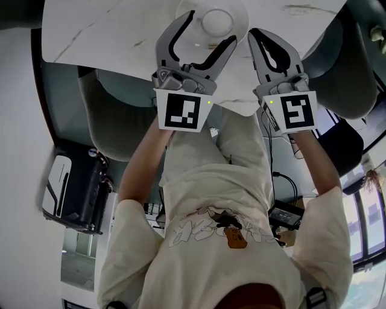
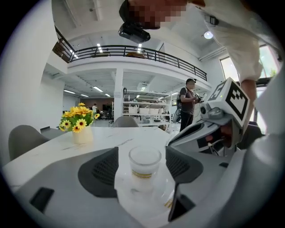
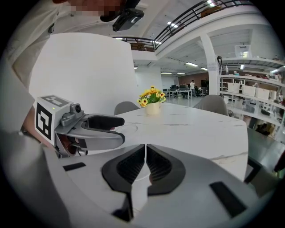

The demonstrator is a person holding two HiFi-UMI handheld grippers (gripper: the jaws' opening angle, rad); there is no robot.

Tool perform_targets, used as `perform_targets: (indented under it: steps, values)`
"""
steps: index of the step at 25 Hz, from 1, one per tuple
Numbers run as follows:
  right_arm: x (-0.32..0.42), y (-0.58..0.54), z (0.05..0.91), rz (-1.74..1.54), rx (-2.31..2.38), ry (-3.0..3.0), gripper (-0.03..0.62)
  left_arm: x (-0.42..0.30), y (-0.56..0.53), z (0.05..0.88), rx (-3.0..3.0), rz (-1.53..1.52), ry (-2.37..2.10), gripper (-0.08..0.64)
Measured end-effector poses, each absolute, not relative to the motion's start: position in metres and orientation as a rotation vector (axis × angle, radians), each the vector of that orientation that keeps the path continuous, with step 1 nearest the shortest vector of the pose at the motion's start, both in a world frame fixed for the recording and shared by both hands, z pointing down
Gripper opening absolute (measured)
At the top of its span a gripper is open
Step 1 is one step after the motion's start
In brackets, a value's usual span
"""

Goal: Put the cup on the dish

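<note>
A small clear cup (image 2: 144, 165) with a yellow band stands upright on a white dish (image 2: 133, 198) on the marble table. My left gripper (image 2: 142, 153) is open, with a pad on each side of the cup and a small gap showing on both sides. In the head view the cup (image 1: 217, 21) sits in the middle of the dish (image 1: 240, 18), between the spread jaws of the left gripper (image 1: 209, 29). My right gripper (image 1: 258, 36) hovers just right of the dish, shut with nothing between its pads (image 3: 145, 147).
A vase of yellow flowers (image 2: 80, 125) (image 3: 152, 105) stands farther back on the table (image 1: 108, 30). Grey chairs (image 1: 114, 121) (image 1: 347, 72) are tucked at the near table edge. A person (image 2: 189, 104) stands in the background beyond the table.
</note>
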State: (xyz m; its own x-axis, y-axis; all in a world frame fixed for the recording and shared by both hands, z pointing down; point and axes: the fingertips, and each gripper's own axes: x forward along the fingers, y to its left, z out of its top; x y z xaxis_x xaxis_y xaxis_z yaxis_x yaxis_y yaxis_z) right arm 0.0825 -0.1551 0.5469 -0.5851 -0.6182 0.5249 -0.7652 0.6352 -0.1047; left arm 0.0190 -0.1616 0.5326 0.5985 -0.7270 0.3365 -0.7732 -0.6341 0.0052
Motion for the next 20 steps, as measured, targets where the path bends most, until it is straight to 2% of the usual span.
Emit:
perform_targets:
  steps: [7,9,11,16,20]
  values:
    - [0.090,-0.149,0.517,0.420,1.153,-2.412,0.005,0.009,-0.141,0.488,2.633,0.428,-1.268,0.313]
    - [0.090,-0.146,0.508,0.443,1.164,-2.418,0.005,0.006,-0.138,0.474,2.635,0.440,-1.309,0.253]
    - [0.088,-0.144,0.494,0.479,1.172,-2.430,0.005,0.002,-0.135,0.459,2.649,0.432,-1.342,0.162]
    - [0.079,-0.140,0.451,0.378,1.159,-2.481,0.005,-0.013,-0.127,0.423,2.545,0.330,-1.413,0.020]
    - [0.076,-0.138,0.424,0.344,1.169,-2.501,0.005,-0.019,-0.118,0.389,2.494,0.240,-1.446,0.003]
